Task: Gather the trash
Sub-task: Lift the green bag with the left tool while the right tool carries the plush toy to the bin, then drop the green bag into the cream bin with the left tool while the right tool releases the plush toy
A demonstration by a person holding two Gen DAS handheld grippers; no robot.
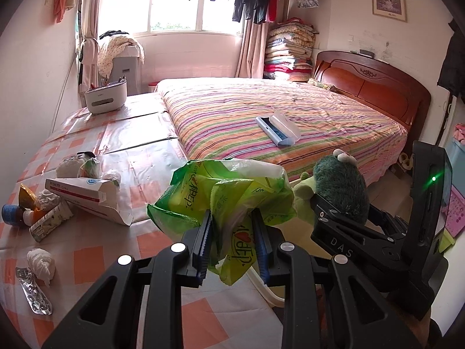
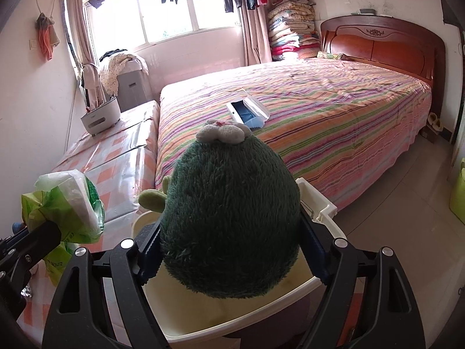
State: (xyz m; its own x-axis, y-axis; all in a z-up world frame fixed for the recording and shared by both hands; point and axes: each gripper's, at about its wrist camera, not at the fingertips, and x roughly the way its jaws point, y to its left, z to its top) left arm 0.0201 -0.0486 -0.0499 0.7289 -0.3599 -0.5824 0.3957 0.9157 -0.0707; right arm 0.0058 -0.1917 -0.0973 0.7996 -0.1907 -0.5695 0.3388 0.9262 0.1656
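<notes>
Tongs first: our left gripper point(image 1: 231, 232) pinches a crumpled green plastic bag point(image 1: 221, 192); our right gripper point(image 2: 231, 250) clamps a green plush toy point(image 2: 229, 218) directly above the white bin point(image 2: 232, 324). Bag hangs left of bin; loose trash point(image 1: 84, 195) lies farther left on the checked table point(image 1: 151, 157), nearer our left hand.

Bright daylight from window point(image 1: 174, 5), panes blown out white. Pinkish cast on walls. Soft shadows. Glare on glossy table cover point(image 1: 125, 142). Strong fisheye bend, dark vignette corners. Focus mostly sharp.
</notes>
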